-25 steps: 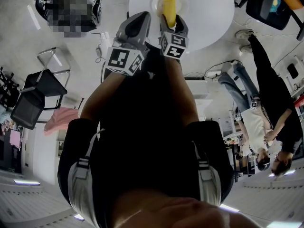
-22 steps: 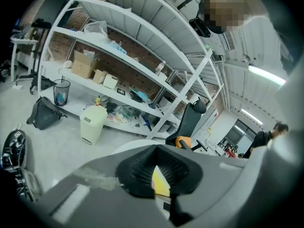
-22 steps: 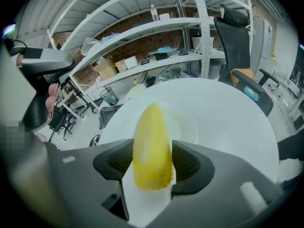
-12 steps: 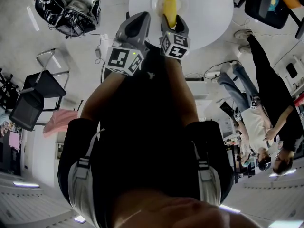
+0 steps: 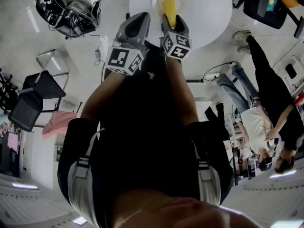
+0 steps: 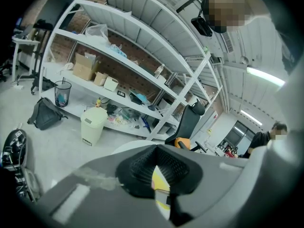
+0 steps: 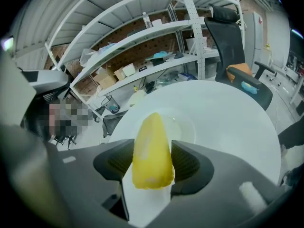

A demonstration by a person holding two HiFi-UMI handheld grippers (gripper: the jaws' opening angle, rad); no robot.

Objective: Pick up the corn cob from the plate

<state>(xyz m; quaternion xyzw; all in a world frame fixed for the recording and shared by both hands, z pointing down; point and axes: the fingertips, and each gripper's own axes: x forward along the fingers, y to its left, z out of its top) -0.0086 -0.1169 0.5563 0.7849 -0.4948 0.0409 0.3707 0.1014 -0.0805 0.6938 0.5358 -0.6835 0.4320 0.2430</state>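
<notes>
R claw (image 7: pixel 153 161) clamped on corn cob (image 7: pixel 150 146) over plate (image 7: pixel 189 126), L claw (image 6: pixel 156 174) prob. shut, empty

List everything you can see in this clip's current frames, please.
corn cob: 1, yellow, gripped in the right tongs, over the plate
plate: 1, white, on the table
table: 1, white, round, under the plate
shelves: 1 unit, white, behind the table
bin: 1, pale, on the floor by the shelves
bag: 1, dark, on the floor left of the bin
office chair: 1, black, behind the table
bystanders: at least 2, at the head view's right
left tongs: shut, empty
right tongs: shut on the corn cob
</notes>
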